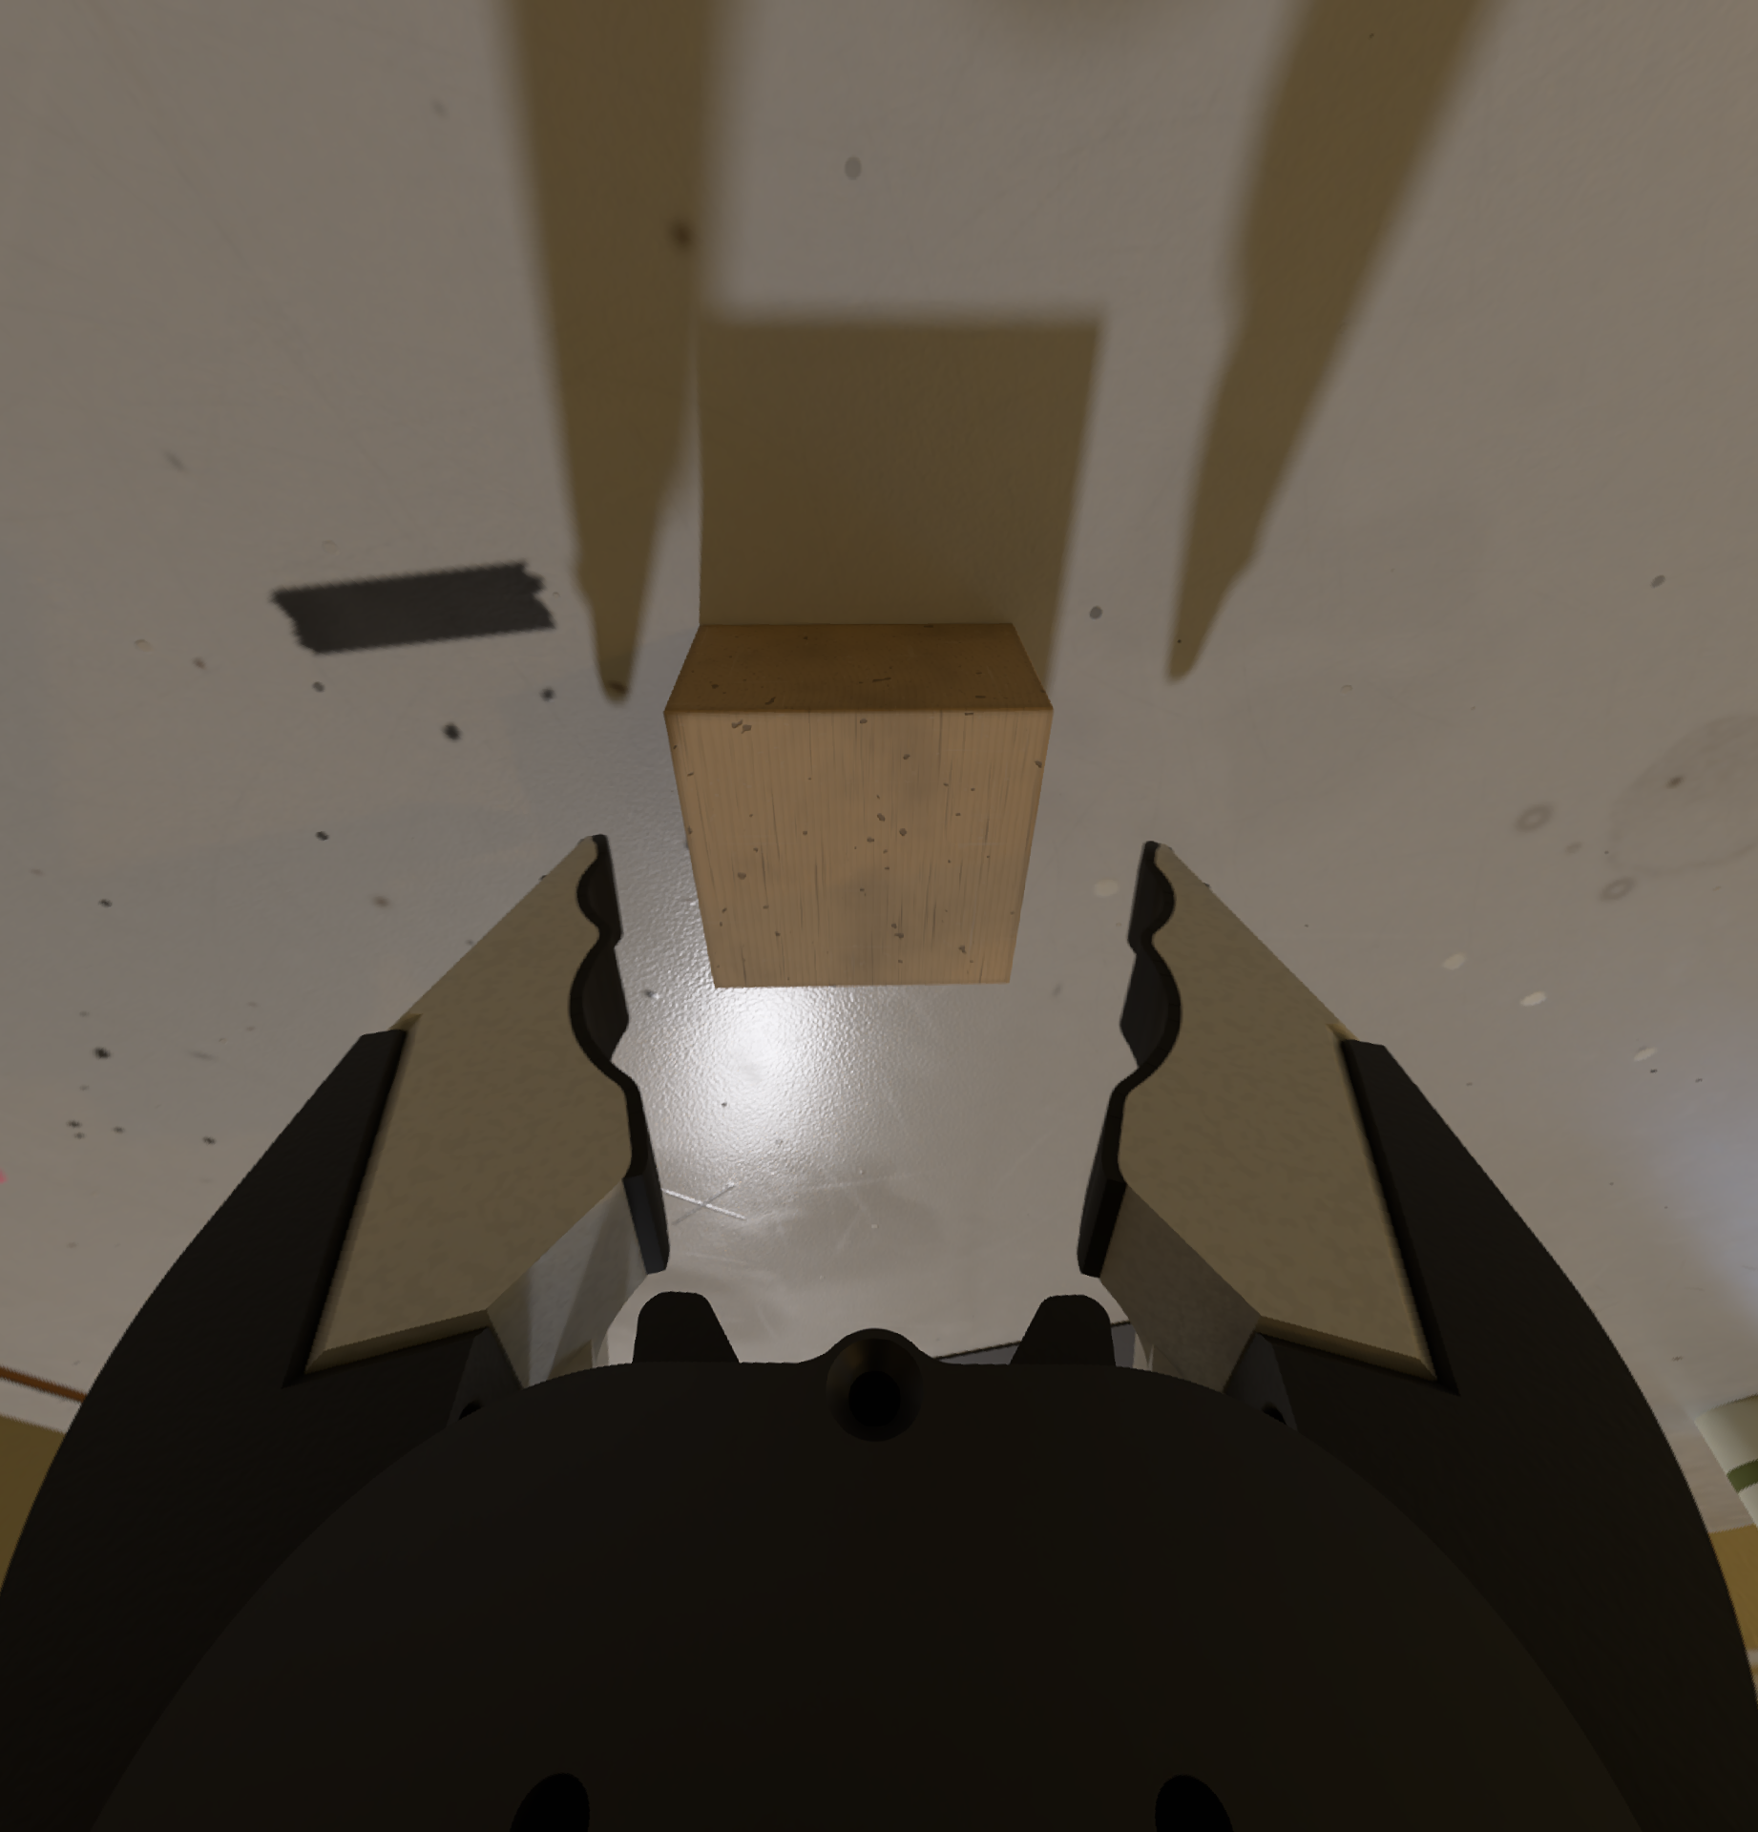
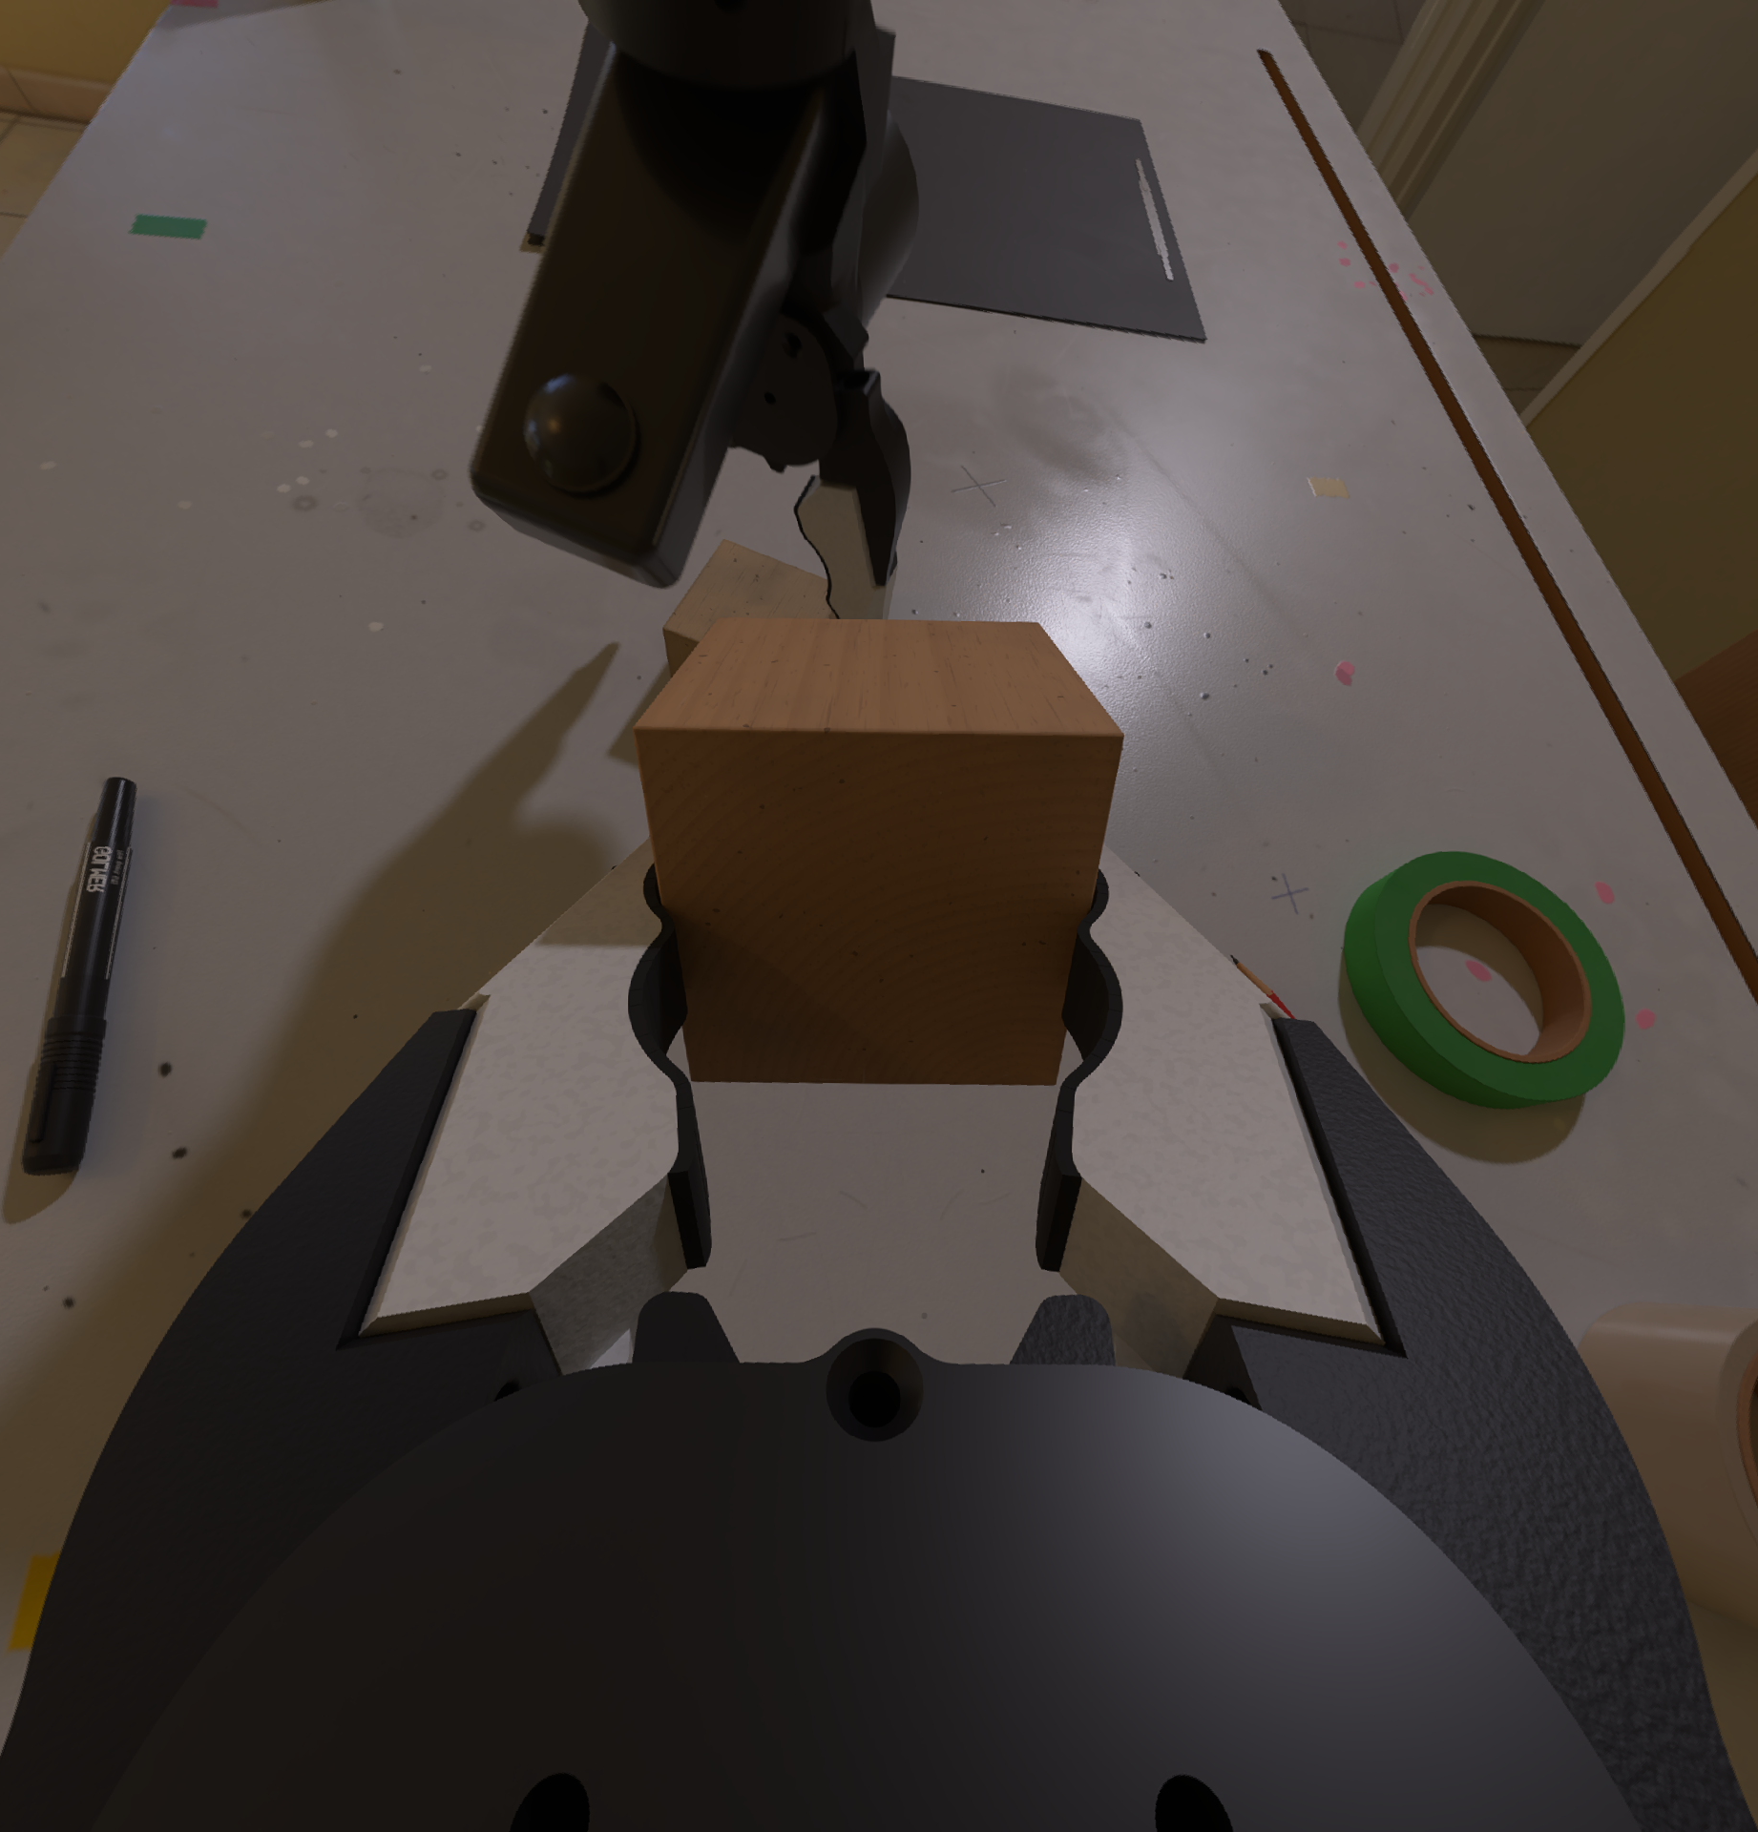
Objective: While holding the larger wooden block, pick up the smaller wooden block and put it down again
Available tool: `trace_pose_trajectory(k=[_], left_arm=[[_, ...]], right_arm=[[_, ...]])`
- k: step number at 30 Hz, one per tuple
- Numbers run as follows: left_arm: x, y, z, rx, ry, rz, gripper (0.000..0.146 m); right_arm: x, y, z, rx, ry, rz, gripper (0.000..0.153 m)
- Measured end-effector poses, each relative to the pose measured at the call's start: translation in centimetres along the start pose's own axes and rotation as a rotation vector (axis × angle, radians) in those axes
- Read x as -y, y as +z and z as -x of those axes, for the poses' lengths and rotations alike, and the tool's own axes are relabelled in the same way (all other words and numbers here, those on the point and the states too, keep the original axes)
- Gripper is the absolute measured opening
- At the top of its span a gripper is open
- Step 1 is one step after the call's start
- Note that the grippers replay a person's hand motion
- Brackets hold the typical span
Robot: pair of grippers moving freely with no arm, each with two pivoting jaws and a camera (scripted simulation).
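Note:
In the left wrist view the smaller, pale wooden block (image 1: pixel 855 803) rests on the white table (image 1: pixel 260 297). My left gripper (image 1: pixel 875 851) is open, and its tips stand either side of the block's near face with a gap on each side. In the right wrist view my right gripper (image 2: pixel 875 882) is shut on the larger, brown wooden block (image 2: pixel 875 694) and holds it above the table. Behind it the smaller block (image 2: pixel 746 590) is partly hidden. One of the left gripper's fingers (image 2: pixel 860 525) reaches down beside the smaller block.
A black marker (image 2: pixel 82 972) lies at the left and a green tape roll (image 2: pixel 1480 981) at the right. A beige tape roll (image 2: pixel 1698 1437) sits at the lower right, a dark grey sheet (image 2: pixel 1034 218) at the back. A black tape strip (image 1: pixel 414 607) is stuck left of the smaller block.

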State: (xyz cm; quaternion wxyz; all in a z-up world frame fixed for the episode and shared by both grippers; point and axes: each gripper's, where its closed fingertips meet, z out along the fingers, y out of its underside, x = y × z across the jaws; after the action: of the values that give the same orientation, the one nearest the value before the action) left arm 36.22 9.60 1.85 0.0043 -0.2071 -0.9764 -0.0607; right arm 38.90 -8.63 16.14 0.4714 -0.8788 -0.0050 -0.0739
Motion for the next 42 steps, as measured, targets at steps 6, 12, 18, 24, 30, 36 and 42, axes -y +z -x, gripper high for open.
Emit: trace_pose_trajectory(k=[6, 12, 18, 24, 30, 36, 42], left_arm=[[0.1, 0.7, 0.3, 0.008, -0.039, -0.026, 0.070], [0.1, 0.5, 0.6, 0.019, -0.307, -0.048, 0.070], [-1.3, -0.9, 1.1, 0.030, -0.933, -0.073, 0.070], [-0.7, -0.8, 0.2, -0.048, -1.290, -0.150, 0.070], [0.4, 0.2, -0.4, -0.162, -1.388, -0.211, 0.070], [0.4, 0.0, -0.6, -0.115, -1.248, -0.270, 0.110], [-1.4, -3.6, 0.4, 0.186, -0.746, -0.337, 0.138]], right_arm=[[0.3, -0.3, 0.0, 0.001, 0.002, -0.018, 0.078], [0.5, -0.5, -0.1, -0.004, 0.002, -0.027, 0.078], [0.4, -0.5, -0.2, -0.002, 0.020, -0.033, 0.078], [0.4, -0.1, -0.1, 0.008, 0.019, -0.029, 0.078], [0.5, 0.1, 0.2, 0.016, 0.007, -0.025, 0.078], [0.8, -0.4, 0.3, 0.023, 0.002, -0.051, 0.078], [1.4, -1.3, 0.4, 0.029, -0.004, -0.098, 0.078]])
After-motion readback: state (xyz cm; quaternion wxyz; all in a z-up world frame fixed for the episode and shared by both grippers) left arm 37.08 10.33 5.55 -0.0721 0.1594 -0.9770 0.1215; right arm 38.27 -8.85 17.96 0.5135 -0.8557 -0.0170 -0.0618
